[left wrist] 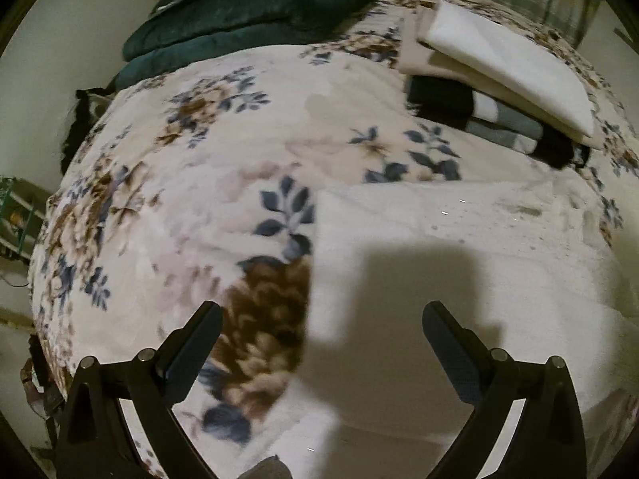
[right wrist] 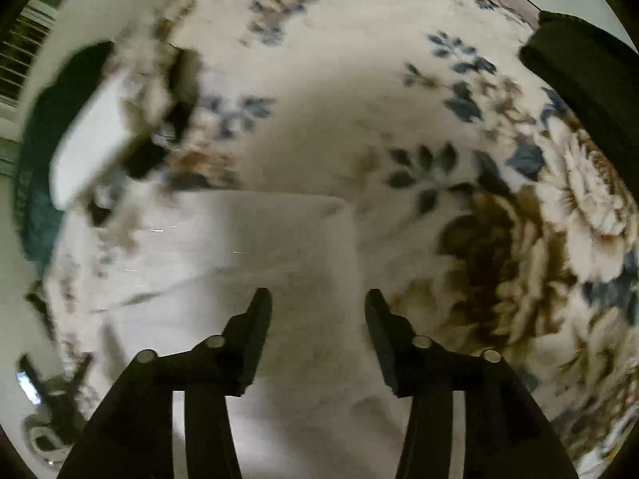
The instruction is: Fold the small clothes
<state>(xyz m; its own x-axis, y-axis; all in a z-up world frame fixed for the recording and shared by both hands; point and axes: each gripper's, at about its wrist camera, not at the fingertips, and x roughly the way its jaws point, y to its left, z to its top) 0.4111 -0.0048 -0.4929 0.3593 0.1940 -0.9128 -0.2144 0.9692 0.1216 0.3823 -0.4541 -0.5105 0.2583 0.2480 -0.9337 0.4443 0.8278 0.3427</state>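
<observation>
The left hand-held gripper (left wrist: 321,321) points steeply down with its jaws spread wide. Nothing lies between the fingers (left wrist: 199,343). Directly beneath and ahead of it lies a white cloth (left wrist: 459,239), spread flat on the bed. The cloth's left edge runs between the two fingers. The gripper's shadow falls on the cloth just ahead of the fingertips. Left of the cloth, the flowered blanket (left wrist: 199,183) covers the bed.

The right hand-held gripper (right wrist: 318,299) also points steeply down. Its jaws stand about half open and grip nothing. The same white cloth (right wrist: 259,247) lies below and ahead of it. The cloth's right edge passes just inside the right finger (right wrist: 381,331). One corner of the cloth lies ahead of the fingertips. The flowered blanket (right wrist: 499,219) continues to the right of this gripper.

Farther ahead of the left gripper and to its right sits a stack of folded clothes (left wrist: 499,80). A white piece lies on top, a beige piece under it, and a black, white and grey striped piece at the bottom. In the right wrist view the same stack (right wrist: 104,131) appears blurred, ahead and to the left.

At the far end of the bed, ahead and left of the left gripper, lies a dark green pillow (left wrist: 259,4). A dark strip of cloth (right wrist: 591,92) lies far right of the right gripper; what it is cannot be told.
</observation>
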